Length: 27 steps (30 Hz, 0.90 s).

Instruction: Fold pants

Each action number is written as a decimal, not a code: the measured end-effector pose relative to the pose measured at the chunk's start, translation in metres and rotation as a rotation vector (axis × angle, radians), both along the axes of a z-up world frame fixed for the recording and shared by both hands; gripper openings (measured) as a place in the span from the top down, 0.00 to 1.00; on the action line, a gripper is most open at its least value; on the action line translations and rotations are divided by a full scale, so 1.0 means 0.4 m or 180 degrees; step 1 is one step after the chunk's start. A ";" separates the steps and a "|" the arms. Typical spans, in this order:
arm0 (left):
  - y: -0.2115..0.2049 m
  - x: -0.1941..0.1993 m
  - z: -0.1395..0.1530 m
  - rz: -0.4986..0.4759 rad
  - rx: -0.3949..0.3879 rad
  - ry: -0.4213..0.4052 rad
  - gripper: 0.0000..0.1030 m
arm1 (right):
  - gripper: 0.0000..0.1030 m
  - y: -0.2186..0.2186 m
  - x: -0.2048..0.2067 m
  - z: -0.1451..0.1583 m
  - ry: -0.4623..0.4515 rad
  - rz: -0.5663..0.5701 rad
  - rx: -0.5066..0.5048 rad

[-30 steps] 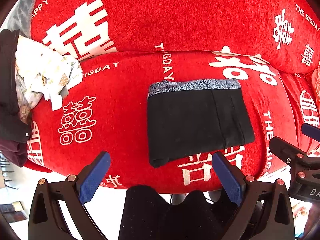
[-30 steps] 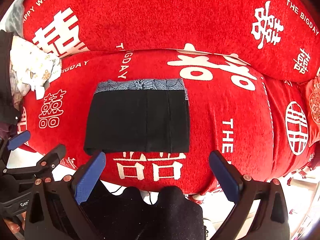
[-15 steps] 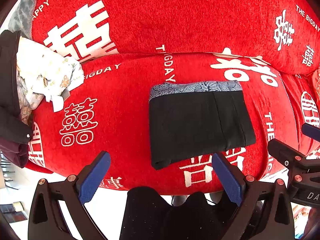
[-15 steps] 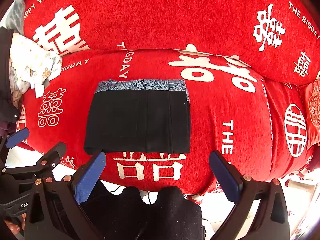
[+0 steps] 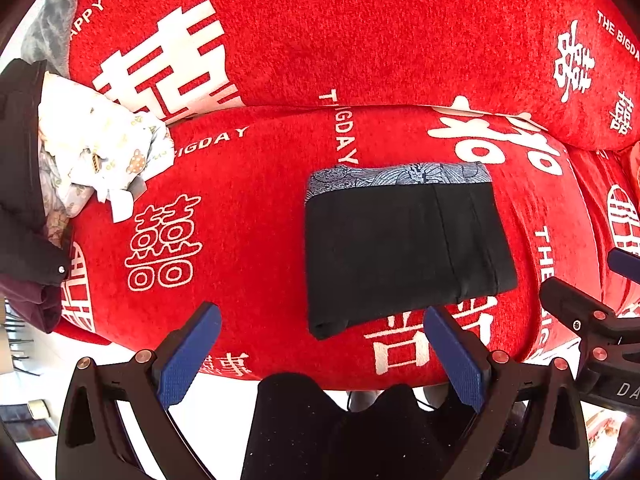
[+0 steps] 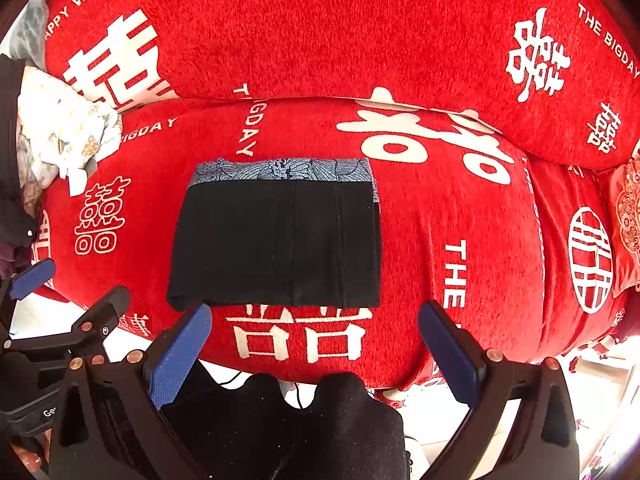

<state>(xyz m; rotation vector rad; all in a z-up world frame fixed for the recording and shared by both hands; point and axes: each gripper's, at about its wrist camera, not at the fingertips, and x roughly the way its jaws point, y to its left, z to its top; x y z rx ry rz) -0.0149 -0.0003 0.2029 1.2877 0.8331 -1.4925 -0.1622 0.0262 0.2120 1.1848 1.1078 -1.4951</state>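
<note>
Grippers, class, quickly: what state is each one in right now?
Left gripper: open, holding nothing, short of the folded pants.
Right gripper: open, holding nothing.

Plush red sofa seat cushion point(image 5: 256, 208) with white wedding lettering, matching red back cushion point(image 5: 360, 32) behind. Grey fabric point(image 5: 52, 28) at far left corner. Pale glossy floor point(image 5: 36, 364) below seat front, brightly lit.

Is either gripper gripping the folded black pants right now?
No: the folded black pants lie free on the red cushion, with the left gripper and right gripper open.
</note>
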 end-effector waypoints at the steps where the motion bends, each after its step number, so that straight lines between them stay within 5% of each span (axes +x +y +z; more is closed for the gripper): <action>1: 0.000 0.000 0.000 0.0004 -0.0004 -0.0005 0.02 | 0.00 0.000 0.000 -0.001 -0.0002 0.0002 0.0005; 27: -0.008 0.009 -0.003 0.0058 -0.0024 0.0018 0.02 | 0.00 -0.020 0.005 -0.019 -0.0004 0.0047 0.0115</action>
